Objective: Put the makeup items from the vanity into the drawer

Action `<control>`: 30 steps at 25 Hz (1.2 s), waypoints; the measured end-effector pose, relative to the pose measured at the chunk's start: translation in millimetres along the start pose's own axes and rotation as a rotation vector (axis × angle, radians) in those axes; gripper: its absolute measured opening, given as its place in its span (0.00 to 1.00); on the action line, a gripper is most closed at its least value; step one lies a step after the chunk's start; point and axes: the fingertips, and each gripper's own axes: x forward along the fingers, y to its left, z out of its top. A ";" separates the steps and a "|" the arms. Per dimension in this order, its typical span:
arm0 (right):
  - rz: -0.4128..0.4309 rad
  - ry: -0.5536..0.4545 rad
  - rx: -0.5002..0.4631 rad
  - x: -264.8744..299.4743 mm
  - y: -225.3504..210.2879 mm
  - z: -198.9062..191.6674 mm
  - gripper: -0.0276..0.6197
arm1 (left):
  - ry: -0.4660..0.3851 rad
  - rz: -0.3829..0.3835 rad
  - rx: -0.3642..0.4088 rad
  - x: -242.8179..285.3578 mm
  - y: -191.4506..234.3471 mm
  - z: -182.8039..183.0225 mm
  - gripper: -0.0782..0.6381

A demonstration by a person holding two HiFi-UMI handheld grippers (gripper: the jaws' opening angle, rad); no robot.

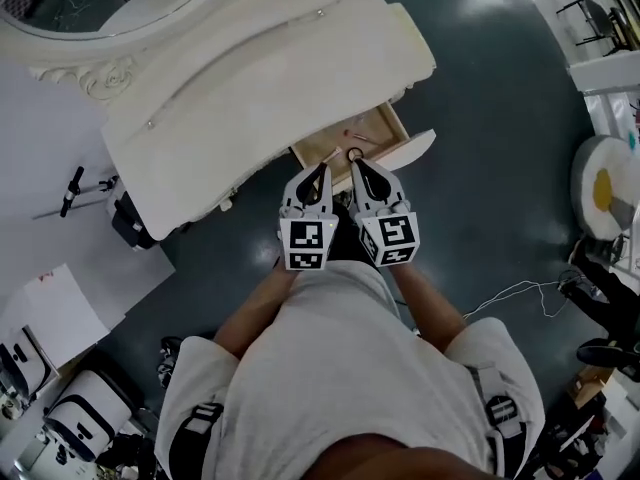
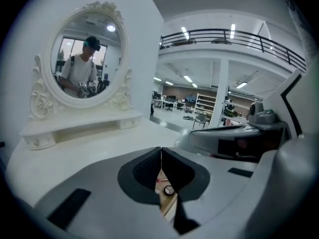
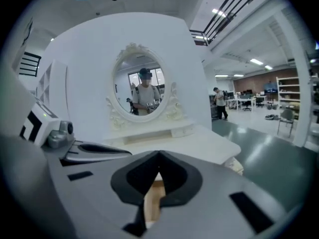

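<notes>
Vanity counter (image 1: 250, 78) fills the upper left of the head view. Its drawer (image 1: 385, 126) stands pulled out at centre, ready to take the makeup. I hold the left claw (image 1: 322, 170) and right claw (image 1: 357, 162) side by side, both pinched shut on nothing. Small makeup items (image 2: 169, 189) lie in the drawer, below and just beyond the claw tips.
</notes>
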 end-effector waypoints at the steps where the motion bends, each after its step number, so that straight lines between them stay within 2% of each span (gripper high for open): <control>1: -0.015 -0.014 -0.005 -7.9 6.1 3.5 0.07 | -0.030 -0.001 -0.014 -9.8 0.7 3.1 0.12; 4: -0.047 -0.042 -0.037 -32.1 23.4 9.7 0.07 | -0.100 -0.018 -0.013 -37.0 -2.2 11.1 0.12; 8: -0.069 -0.059 -0.047 -58.2 38.6 15.1 0.07 | -0.116 -0.036 0.046 -59.9 -7.6 15.3 0.12; 16: -0.112 -0.088 -0.082 -96.3 71.6 16.5 0.06 | -0.156 -0.097 0.045 -95.1 -20.4 18.9 0.12; 22: -0.141 -0.102 -0.098 -107.5 77.3 14.6 0.06 | -0.161 -0.115 0.033 -102.5 -27.9 22.0 0.12; 26: -0.170 -0.115 -0.099 -124.1 69.2 16.0 0.06 | -0.175 -0.136 0.073 -113.5 -43.5 25.3 0.12; 30: -0.196 -0.108 -0.107 -129.9 63.7 14.2 0.06 | -0.156 -0.144 0.064 -113.1 -44.9 17.2 0.12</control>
